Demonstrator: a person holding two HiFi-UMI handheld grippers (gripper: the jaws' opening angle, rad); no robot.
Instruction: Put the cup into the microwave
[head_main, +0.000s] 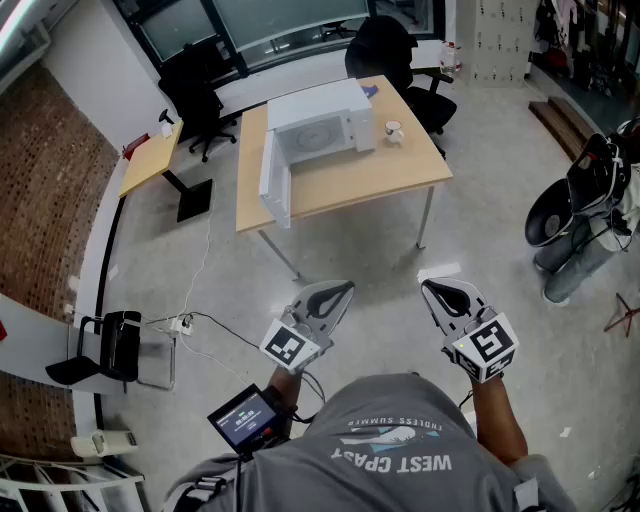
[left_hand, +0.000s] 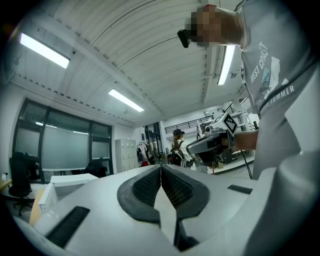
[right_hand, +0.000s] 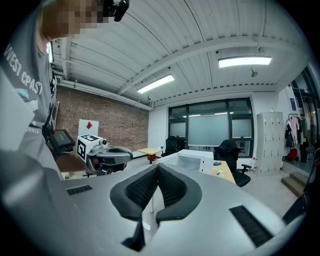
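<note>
Cup: small white cup (head_main: 394, 131), upper centre of the head view, on the tabletop (head_main: 370, 175) just right of the microwave (head_main: 325, 125), well apart from both tongs.
Microwave door (head_main: 272, 180): swung open, jutting left.
Left tongs (head_main: 343, 290): closed, empty, lower centre.
Right tongs (head_main: 430, 288): closed, empty.
Risk: arriving with the tongs shut would likely tip the light cup or shove it toward the tabletop edge; a careless swing could bump the open door.

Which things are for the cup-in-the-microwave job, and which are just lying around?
For the job: cup, microwave with its door open, left tongs, right tongs, both shut and empty.
Just lying about: black office chair, side desk.
</note>
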